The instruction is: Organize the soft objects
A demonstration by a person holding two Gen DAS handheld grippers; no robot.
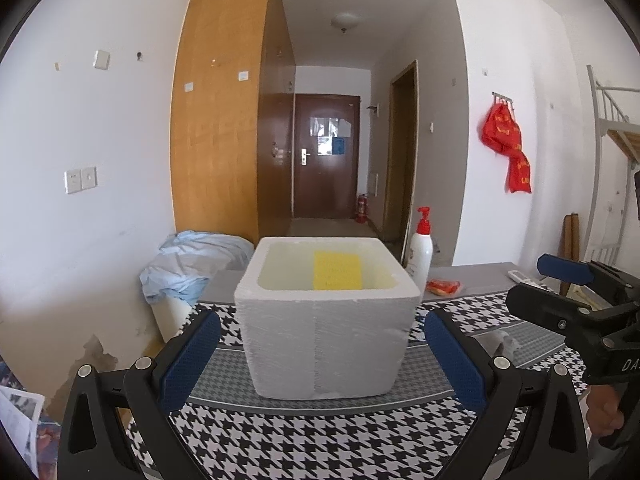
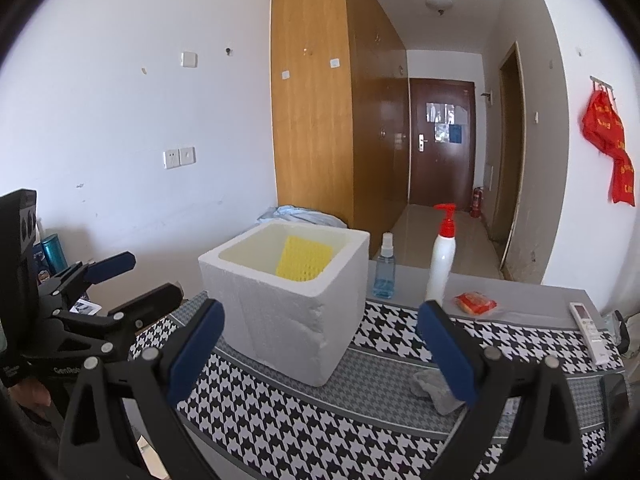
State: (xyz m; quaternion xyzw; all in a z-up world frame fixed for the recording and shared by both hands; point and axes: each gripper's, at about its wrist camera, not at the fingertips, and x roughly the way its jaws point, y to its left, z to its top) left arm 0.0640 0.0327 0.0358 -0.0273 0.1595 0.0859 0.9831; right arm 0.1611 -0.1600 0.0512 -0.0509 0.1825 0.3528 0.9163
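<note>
Yellow sponge leans inside the white foam box, against its far wall. Grey cloth lies on the houndstooth mat just right of the box, partly behind a right gripper finger. Left gripper spread wide, empty, box in front. Right gripper also wide, empty. Pump bottle, spray bottle, red packet behind-right of box.

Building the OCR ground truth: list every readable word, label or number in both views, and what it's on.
"DA", cut off: on the right tongs body, left wrist view.
"GenRob", cut off: on the left tongs body, right wrist view.
Red hanging cloth: gold characters, too blurred to read.
Pump bottle, remote control, red packet, door papers: print unreadable.
</note>
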